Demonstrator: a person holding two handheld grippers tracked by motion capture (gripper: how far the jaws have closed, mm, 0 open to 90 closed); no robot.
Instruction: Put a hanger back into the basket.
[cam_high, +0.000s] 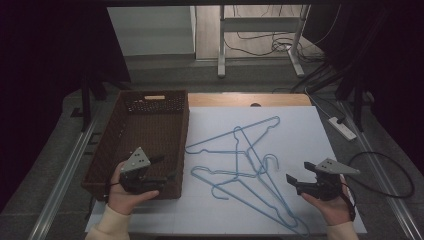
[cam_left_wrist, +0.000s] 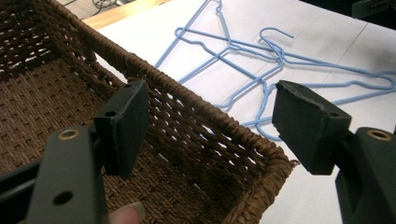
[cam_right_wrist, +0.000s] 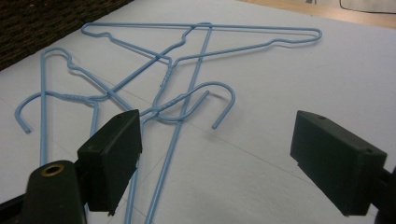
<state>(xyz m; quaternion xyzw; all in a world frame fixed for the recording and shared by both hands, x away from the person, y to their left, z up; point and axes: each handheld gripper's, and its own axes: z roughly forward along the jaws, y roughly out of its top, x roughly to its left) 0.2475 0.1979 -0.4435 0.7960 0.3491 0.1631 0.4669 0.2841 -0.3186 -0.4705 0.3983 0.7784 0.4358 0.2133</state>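
Observation:
A tangle of light blue wire hangers (cam_high: 245, 160) lies flat on the white sheet (cam_high: 300, 130) in the middle of the table. Left of them stands a brown woven basket (cam_high: 107, 150), empty inside. My left gripper (cam_high: 165, 169) hovers over the basket's near right corner, open with nothing between its jaws. In the left gripper view (cam_left_wrist: 210, 112) the basket rim (cam_left_wrist: 187, 93) runs below the jaws and the hangers (cam_left_wrist: 261, 60) lie beyond. My right gripper (cam_high: 299, 173) is just right of the hangers, open and empty. In its own view (cam_right_wrist: 215, 144) it faces the hangers (cam_right_wrist: 177, 70).
A strip of wooden tabletop (cam_high: 250, 100) shows behind the sheet. A white power strip (cam_high: 342, 127) and black cables (cam_high: 385, 175) lie on the floor to the right. A white desk frame (cam_high: 260, 45) stands farther back.

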